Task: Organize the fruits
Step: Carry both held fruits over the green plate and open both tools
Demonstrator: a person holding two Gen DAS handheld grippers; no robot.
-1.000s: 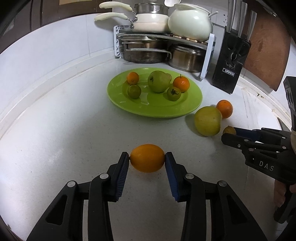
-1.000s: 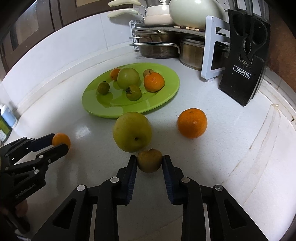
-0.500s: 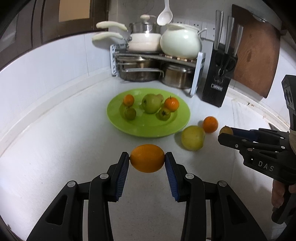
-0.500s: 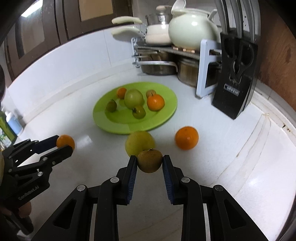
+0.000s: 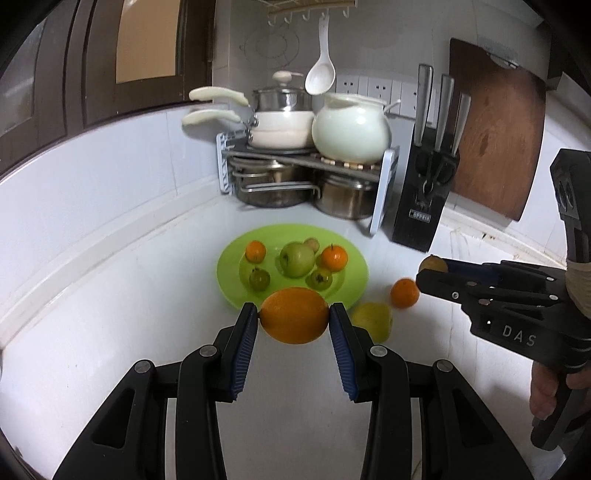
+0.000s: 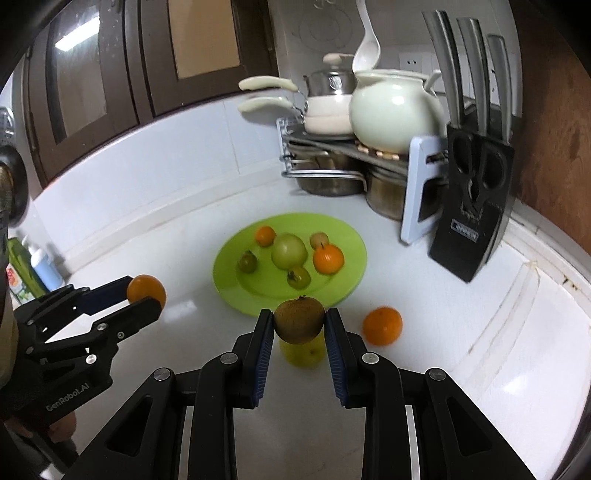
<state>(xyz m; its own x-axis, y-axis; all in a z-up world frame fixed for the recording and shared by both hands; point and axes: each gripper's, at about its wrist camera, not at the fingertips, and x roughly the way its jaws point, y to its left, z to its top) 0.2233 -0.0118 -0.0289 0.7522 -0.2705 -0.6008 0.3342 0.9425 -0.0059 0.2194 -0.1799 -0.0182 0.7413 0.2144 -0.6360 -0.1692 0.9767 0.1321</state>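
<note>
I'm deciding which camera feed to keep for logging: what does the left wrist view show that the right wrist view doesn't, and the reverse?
Only the left wrist view shows the hanging hook rack above the white ladle and the full outline of the brown wooden cutting board.

Only the right wrist view shows the bottles at the counter's left edge.

Both show the round green plate of fruit, the left gripper shut on an orange, the right gripper shut on a brown fruit, and the black knife block.

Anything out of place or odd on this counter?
Two fruits lie on the counter off the green plate: an orange and a yellow-green fruit. Nothing looks spilled or damaged.
</note>
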